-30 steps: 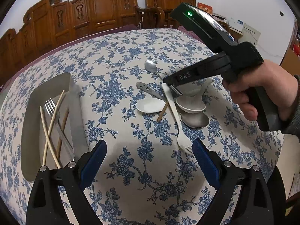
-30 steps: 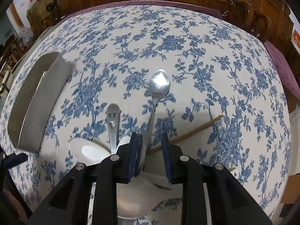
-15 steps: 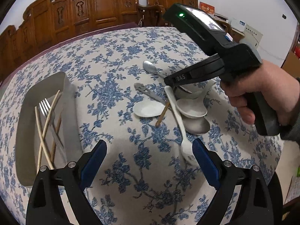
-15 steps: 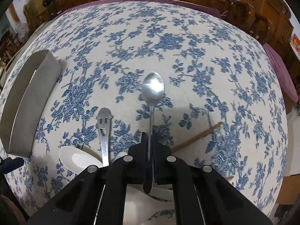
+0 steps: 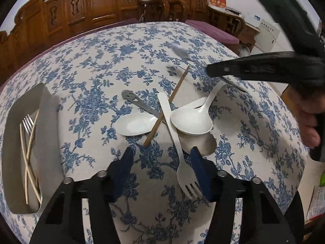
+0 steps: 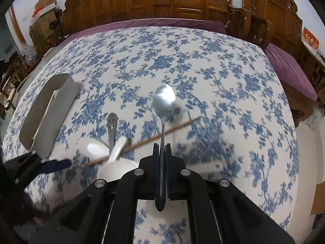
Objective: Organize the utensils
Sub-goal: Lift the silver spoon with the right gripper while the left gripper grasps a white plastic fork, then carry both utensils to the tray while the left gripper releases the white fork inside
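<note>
1 tray (image 5: 12,109) is holding 1 metal fork (image 5: 27,123) and 2 pale chopsticks (image 5: 26,162). Lying on the tabletop (image 5: 91,71) are 3 pale spoons (image 5: 138,124), 1 white fork (image 5: 185,174), 1 brown chopstick (image 5: 178,85) and 1 smiley-handled utensil (image 5: 130,97). 1 metal spoon (image 6: 164,101) is showing too.

Even indoor light; soft shadows; fisheye edges; right view motion-blurred.
</note>
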